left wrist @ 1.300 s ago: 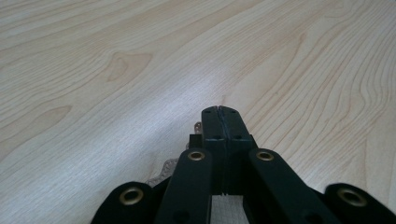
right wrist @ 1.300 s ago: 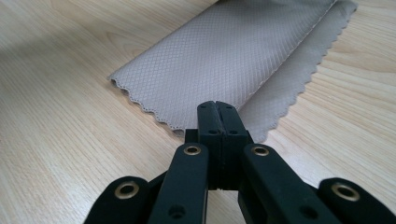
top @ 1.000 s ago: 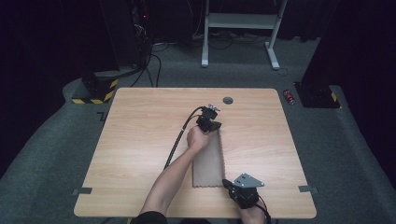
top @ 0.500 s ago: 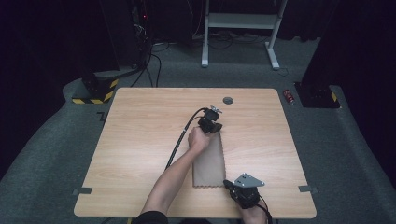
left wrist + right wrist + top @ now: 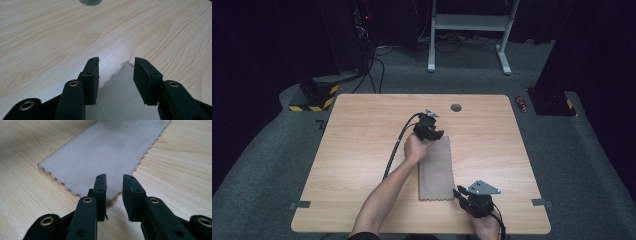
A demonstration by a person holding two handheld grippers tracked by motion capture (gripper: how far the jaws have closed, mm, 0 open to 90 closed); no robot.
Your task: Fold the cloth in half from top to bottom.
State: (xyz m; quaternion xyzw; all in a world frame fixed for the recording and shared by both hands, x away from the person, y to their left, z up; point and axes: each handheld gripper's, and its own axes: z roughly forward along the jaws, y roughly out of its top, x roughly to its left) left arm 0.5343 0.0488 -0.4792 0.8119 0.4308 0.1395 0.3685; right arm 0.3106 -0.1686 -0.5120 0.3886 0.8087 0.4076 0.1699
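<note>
A grey-beige cloth (image 5: 436,172) lies flat on the wooden table (image 5: 362,150), its long side running away from me. My left gripper (image 5: 432,132) hovers at the cloth's far end. In the left gripper view the left gripper (image 5: 115,67) stands open, its jaws having just been opening, and a scalloped corner of the cloth (image 5: 120,100) lies loose below the gap. My right gripper (image 5: 458,192) sits at the cloth's near right corner. The right gripper (image 5: 113,185) has also just been opening, and the cloth (image 5: 105,157) edge lies under the narrow gap, free of the pads.
A round dark grommet (image 5: 456,107) is set in the table beyond the left gripper, and the same grommet (image 5: 90,2) shows in the left gripper view. The left gripper's cable (image 5: 394,147) trails over the table to the left of the cloth.
Both grippers have gone from shut to open, releasing the cloth's corners. The left gripper has shifted a little to the left and lifted off the cloth. The right hand has stayed put.
</note>
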